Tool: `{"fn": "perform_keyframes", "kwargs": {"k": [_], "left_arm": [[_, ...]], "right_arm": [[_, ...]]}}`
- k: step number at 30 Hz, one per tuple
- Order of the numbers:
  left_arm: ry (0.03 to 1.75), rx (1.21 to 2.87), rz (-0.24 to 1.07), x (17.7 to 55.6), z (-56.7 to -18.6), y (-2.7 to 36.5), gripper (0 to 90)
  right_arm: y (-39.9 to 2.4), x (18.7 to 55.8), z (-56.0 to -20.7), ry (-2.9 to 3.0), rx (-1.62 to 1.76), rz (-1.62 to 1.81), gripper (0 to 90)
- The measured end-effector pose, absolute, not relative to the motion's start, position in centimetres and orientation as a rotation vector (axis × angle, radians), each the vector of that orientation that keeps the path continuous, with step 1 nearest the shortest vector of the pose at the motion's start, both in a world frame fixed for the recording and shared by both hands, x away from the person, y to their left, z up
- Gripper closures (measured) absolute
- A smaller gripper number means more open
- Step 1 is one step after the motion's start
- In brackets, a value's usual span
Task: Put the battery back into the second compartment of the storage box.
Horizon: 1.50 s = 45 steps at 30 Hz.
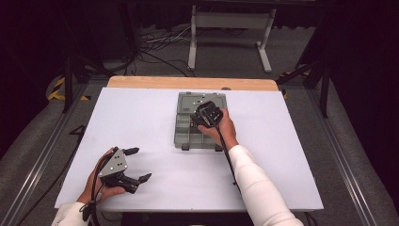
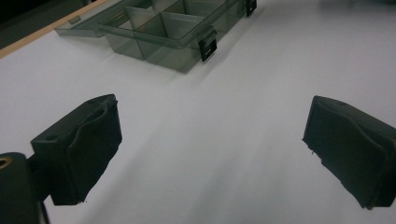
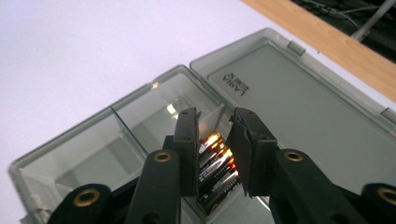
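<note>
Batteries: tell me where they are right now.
In the right gripper view, the batteries lie in a compartment of the open organiser box, between the right gripper's jaws.

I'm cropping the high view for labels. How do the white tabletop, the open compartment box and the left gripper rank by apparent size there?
1. White tabletop, far the largest.
2. Compartment box.
3. Left gripper, though it lies nearer the camera, so this gap is less sure.

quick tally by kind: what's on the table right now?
Organizer box, lid open: 1
Batteries in one compartment: at least 3, the rest hidden by the jaws
Grippers: 2, left gripper, right gripper
Total: at least 6
</note>
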<state>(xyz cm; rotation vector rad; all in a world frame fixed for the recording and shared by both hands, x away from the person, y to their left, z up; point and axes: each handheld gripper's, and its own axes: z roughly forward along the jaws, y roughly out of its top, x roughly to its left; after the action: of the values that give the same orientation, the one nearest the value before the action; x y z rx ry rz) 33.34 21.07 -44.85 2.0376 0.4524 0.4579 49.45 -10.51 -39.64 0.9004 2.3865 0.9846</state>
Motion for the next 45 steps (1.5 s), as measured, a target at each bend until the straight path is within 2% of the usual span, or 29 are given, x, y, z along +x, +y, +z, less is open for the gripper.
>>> {"fn": "perform_keyframes", "kwargs": {"k": [24,45], "left_arm": [[0.473,1.995,0.473,34.2,-43.8,21.0,4.7],[0.449,1.979,0.521,37.3,-42.0,18.6,4.9]], "right_arm": [[-15.3,45.9,-38.1,2.302,0.775,1.112,66.7],[-20.0,42.6,-37.6,2.214,0.732,1.214,51.5]]}}
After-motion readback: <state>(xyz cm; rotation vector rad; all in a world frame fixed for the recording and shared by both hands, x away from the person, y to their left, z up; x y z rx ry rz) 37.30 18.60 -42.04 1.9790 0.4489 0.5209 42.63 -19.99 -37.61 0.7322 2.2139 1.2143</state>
